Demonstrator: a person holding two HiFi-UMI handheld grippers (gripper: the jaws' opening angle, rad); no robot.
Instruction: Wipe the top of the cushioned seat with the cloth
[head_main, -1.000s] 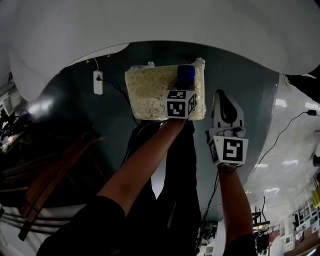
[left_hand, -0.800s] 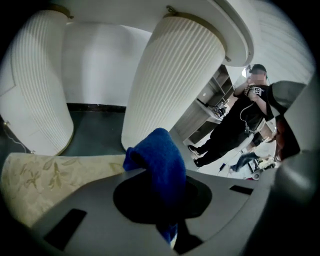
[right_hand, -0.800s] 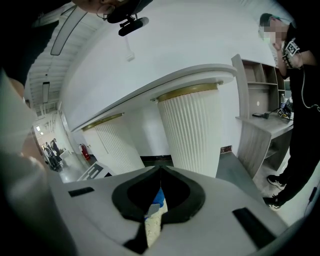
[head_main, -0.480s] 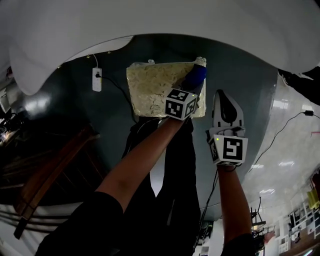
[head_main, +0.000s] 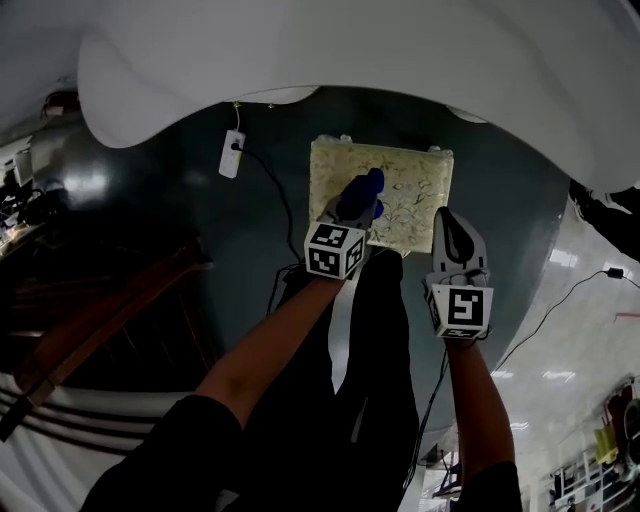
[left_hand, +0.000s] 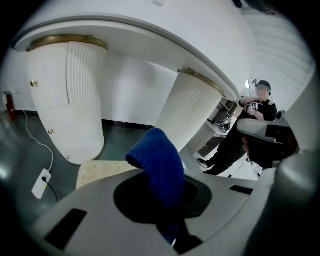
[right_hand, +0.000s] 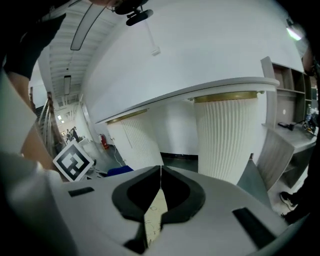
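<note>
Head view: the cream cushioned seat (head_main: 415, 185) stands on the dark floor (head_main: 250, 250) below me. My left gripper (head_main: 352, 212) pinches the blue cloth (head_main: 363, 190) in its fingers over the seat's near left part; I cannot tell whether the cloth touches it. My right gripper (head_main: 449, 222) hangs by the near right corner, fingers pressed together on nothing. I judge wiping is in hand; next, press the cloth down and sweep right.

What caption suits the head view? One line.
Left gripper holds a blue cloth over the cushioned seat; right gripper, shut, hovers at its edge.
</note>
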